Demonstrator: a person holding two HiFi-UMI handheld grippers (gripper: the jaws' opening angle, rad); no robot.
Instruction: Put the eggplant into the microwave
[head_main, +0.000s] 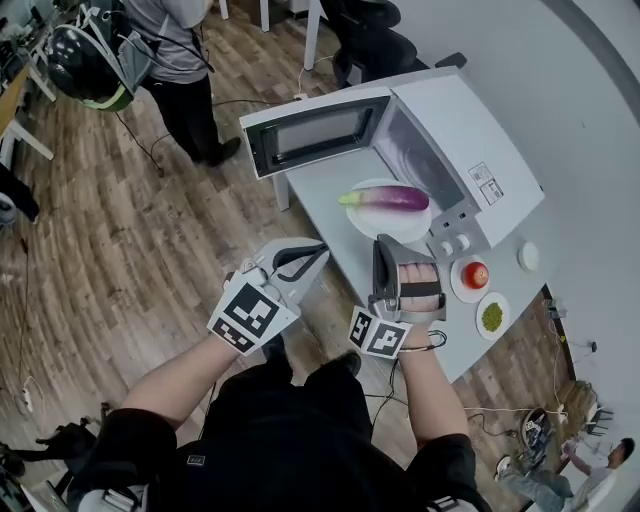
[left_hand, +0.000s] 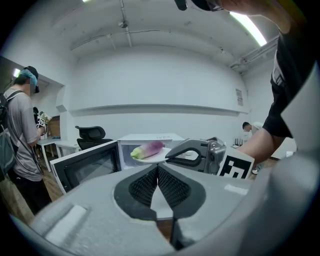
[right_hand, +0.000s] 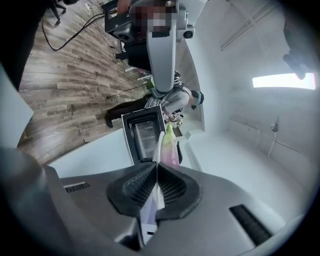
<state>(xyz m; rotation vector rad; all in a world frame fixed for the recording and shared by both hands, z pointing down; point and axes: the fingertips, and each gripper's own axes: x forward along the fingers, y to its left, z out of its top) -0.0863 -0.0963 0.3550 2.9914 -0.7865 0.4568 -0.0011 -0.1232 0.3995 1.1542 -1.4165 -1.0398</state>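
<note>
The eggplant (head_main: 388, 198) lies lengthwise on a white plate (head_main: 402, 228), just in front of the open microwave (head_main: 455, 140), whose door (head_main: 312, 132) is swung out to the left. The right gripper (head_main: 385, 243) has its jaws closed on the plate's near rim; its own view shows the thin white edge pinched between the pads. The left gripper (head_main: 318, 252) hangs to the near left, jaws pressed together on nothing.

The eggplant looks smooth, glossy and rounded, so it would probably slip in a direct pinch and roll if the plate tips. It seems firm and fairly light, with skin that could bruise. Carrying it on the plate is the safer hold. The plate is stiff but gripped at one edge only, so the load hangs beyond the jaws and wants to tilt the far side down. Keeping the rim level matters. Whether the plate rests on the table (head_main: 325, 205) or is raised off it is hard to tell.
</note>
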